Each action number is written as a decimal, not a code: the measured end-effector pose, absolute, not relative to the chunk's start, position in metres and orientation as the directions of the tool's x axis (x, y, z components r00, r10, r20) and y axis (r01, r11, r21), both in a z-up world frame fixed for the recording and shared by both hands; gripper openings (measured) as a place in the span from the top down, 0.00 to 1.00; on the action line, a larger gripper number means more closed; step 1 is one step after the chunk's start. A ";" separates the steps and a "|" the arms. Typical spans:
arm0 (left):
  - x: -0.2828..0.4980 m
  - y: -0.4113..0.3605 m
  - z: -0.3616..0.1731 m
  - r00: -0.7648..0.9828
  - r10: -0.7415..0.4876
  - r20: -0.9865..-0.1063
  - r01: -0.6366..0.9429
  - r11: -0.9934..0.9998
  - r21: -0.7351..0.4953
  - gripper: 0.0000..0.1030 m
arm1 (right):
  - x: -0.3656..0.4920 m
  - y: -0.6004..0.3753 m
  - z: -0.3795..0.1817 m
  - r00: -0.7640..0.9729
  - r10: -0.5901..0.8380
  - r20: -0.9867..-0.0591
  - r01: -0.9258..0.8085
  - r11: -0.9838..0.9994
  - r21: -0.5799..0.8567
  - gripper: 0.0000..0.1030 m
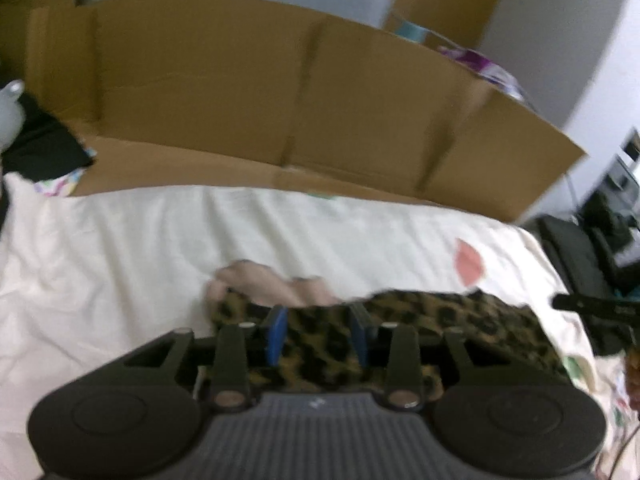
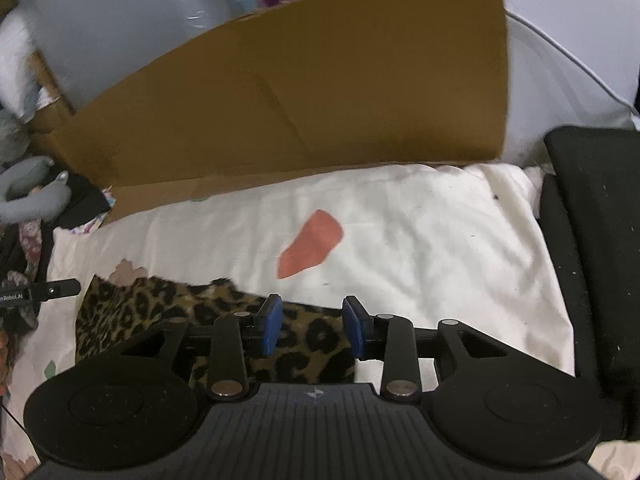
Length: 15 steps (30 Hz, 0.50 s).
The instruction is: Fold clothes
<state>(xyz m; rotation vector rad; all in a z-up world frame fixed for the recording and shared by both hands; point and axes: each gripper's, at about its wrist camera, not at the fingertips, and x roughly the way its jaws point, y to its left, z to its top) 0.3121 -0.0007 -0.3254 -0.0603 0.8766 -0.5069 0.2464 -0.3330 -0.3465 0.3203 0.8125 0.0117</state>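
Tongs (image 2: 312, 326) gape over leopard garment (image 2: 168, 304) edge, apparently untouched.

Cream sheet (image 2: 420, 240) covers the bed, w/ a salmon patch (image 2: 310, 250) printed on it. Big flattened cardboard box (image 1: 280, 96) leans up behind the bed, against a pale grey wall (image 1: 560, 40). Black chair (image 2: 592, 240) just beside the bed's right edge. Grey plush toy (image 2: 28, 192) at far left. Light dim, frames blurry.
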 end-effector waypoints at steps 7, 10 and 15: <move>0.292 -0.040 -0.327 0.474 -0.490 -0.732 0.474 0.842 -0.256 0.66 | 0.238 -0.297 -0.344 0.698 0.193 -0.689 0.048 0.948 0.314 0.61; 0.286 -0.053 -0.329 0.466 -0.501 -0.729 0.491 0.832 -0.259 0.66 | 0.238 -0.283 -0.346 0.695 0.207 -0.688 0.018 0.952 0.305 0.61; 0.280 -0.075 -0.333 0.452 -0.521 -0.724 0.538 0.807 -0.245 0.67 | 0.237 -0.262 -0.352 0.687 0.235 -0.688 -0.040 0.957 0.288 0.62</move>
